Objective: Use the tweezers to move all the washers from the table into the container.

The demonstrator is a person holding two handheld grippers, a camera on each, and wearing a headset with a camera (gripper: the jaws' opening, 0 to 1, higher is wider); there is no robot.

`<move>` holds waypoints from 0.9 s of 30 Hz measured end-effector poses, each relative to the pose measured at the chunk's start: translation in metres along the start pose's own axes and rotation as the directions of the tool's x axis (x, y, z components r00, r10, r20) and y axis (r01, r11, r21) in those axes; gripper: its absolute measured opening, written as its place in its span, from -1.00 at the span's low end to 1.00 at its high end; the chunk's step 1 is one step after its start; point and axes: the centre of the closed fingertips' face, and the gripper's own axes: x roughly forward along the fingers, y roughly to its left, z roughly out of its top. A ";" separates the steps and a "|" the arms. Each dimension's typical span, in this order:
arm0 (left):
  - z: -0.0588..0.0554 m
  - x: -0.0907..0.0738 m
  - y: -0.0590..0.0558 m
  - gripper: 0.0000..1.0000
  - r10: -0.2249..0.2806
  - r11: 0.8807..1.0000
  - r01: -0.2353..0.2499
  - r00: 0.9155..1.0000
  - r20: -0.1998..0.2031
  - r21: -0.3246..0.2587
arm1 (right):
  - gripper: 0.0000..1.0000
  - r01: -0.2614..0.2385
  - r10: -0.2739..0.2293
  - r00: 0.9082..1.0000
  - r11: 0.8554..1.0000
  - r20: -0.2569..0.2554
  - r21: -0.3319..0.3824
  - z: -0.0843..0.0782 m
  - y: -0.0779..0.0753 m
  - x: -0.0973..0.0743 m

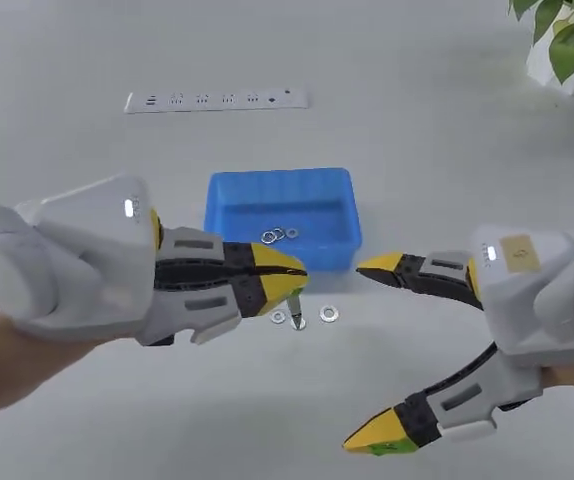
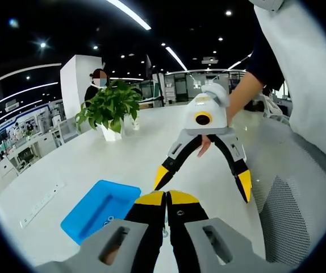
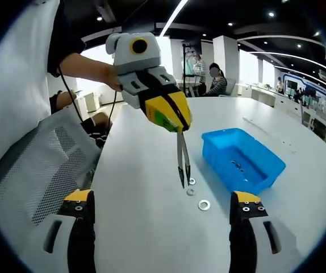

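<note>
Right gripper (image 1: pixel 359 352): nearest, fingers spread wide, nothing held, off to the right of the work.

Left gripper (image 1: pixel 292 278): fingers clamped on the tweezers (image 3: pixel 182 159), which hang tips-down, close to upright.

Tips are narrow and sit just beside one of three washers (image 3: pixel 190 192) lying loose on the bench (image 1: pixel 167 400). Cannot tell if the tips touch the bench.

The washers sit in a short row just in front of the container (image 1: pixel 279 205). A few more already lie inside it.

Step in hand (my judgement): pinch one bench washer.

To do it well:
- put one tip through the hole and one outside the rim
- close gently, since a flat ring will likely skid or flick away
- lift straight, clear the front wall, release low

Keep the right gripper clear.

Farther back: power strip (image 1: pixel 217 100), plant (image 1: pixel 567 35).
</note>
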 end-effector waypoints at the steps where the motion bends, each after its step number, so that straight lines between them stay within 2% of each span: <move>1: -0.001 0.000 0.000 -0.92 0.003 1.000 -0.003 1.000 -0.001 0.001 | 0.98 0.002 -0.002 1.000 1.000 0.001 0.005 -0.001 0.000 0.000; 8: -0.005 0.002 0.002 -0.92 0.001 1.000 -0.001 1.000 -0.002 -0.004 | 0.97 -0.009 0.009 1.000 0.999 0.004 0.032 -0.006 0.004 0.004; 16: -0.005 0.008 0.002 -0.92 -0.006 1.000 0.007 1.000 0.007 -0.011 | 0.94 -0.008 0.007 1.000 0.998 0.015 0.057 -0.006 0.004 0.007; 20: -0.014 0.011 -0.001 -0.92 -0.016 1.000 0.016 1.000 -0.020 0.002 | 0.93 0.007 -0.008 1.000 0.998 0.024 0.063 -0.003 0.000 0.006; 21: -0.011 0.011 0.000 -0.92 -0.011 1.000 0.011 1.000 0.000 -0.010 | 0.93 0.010 -0.012 1.000 0.998 0.028 0.065 -0.002 -0.001 0.006; 27: -0.011 0.011 0.001 -0.92 -0.008 1.000 0.008 1.000 0.000 -0.015 | 0.91 -0.001 -0.001 1.000 0.998 0.027 0.068 -0.001 -0.001 0.008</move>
